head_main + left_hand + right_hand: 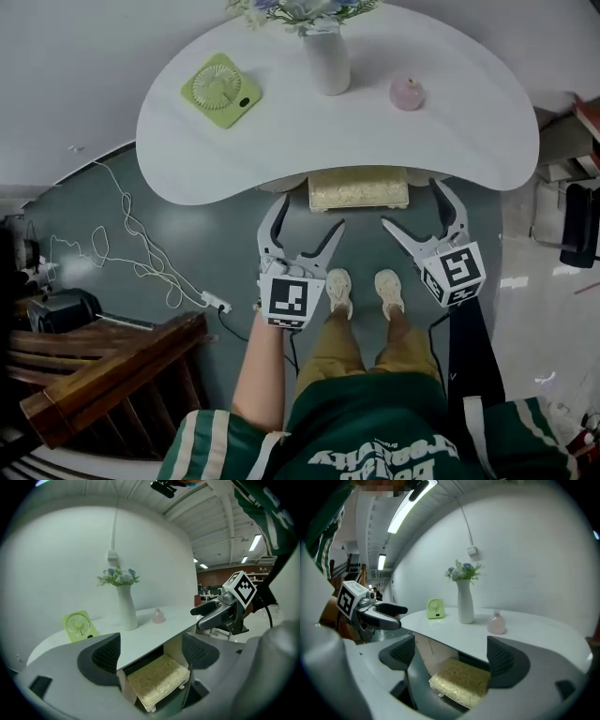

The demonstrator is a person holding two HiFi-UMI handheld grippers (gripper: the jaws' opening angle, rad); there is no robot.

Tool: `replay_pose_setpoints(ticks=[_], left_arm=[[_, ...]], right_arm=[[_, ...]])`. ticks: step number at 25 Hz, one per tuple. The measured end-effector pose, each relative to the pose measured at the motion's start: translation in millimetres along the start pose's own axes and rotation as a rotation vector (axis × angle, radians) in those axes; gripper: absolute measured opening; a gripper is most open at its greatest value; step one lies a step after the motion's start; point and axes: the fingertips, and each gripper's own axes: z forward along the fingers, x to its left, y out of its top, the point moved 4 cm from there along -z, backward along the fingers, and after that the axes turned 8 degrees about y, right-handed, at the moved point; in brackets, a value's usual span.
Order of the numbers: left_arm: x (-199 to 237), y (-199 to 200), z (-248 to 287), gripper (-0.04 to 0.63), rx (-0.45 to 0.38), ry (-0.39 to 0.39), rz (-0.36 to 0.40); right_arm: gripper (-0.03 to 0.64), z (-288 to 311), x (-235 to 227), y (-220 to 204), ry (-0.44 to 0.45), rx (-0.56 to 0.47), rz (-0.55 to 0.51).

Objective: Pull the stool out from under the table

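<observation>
The stool [359,189] has a cream fuzzy seat and is tucked under the front edge of the white curved table [281,141], with only its front part showing. Its seat also shows in the left gripper view [157,679] and the right gripper view [461,680]. My left gripper [303,223] hangs open just short of the stool's left corner. My right gripper [412,208] is open by its right corner. Neither touches the stool. Each gripper shows in the other's view, the right gripper [206,613] and the left gripper [389,615].
On the table stand a green mini fan [221,89], a white vase of flowers [326,56] and a small pink bottle [407,94]. A white cable and power strip [214,302] lie on the floor at left. A wooden chair [103,375] stands at lower left. The person's feet [364,292] are behind the grippers.
</observation>
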Motion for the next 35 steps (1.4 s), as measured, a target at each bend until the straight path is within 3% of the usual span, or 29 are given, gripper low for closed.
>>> replay_pose_setpoints(ticks=[8, 19, 24, 29, 35], left_arm=[[-10.9, -87.0, 29.8, 0.414, 0.048, -0.142, 0.025], [-21.3, -218.9, 59.4, 0.414, 0.212, -0.211, -0.051], [-23.7, -271.6, 79.6, 0.414, 0.264, -0.181, -0.049], [-30.0, -325.1, 101.6, 0.414, 0.346, -0.132, -0.019], [-37.4, -394.0, 118.0, 0.416, 0.462, -0.075, -0.092]], right_arm=[[0.506, 30.1, 8.2, -92.5, -0.076, 0.106, 0.027], [0.527, 55.4, -27.7, -192.0, -0.103, 0.196, 0.033], [0.547, 72.8, -42.9, -242.9, -0.063, 0.192, 0.092], [0.561, 94.5, -64.5, -310.0, -0.032, 0.24, 0.083], [0.571, 114.3, -95.5, -392.0, -0.023, 0.306, 0.117]])
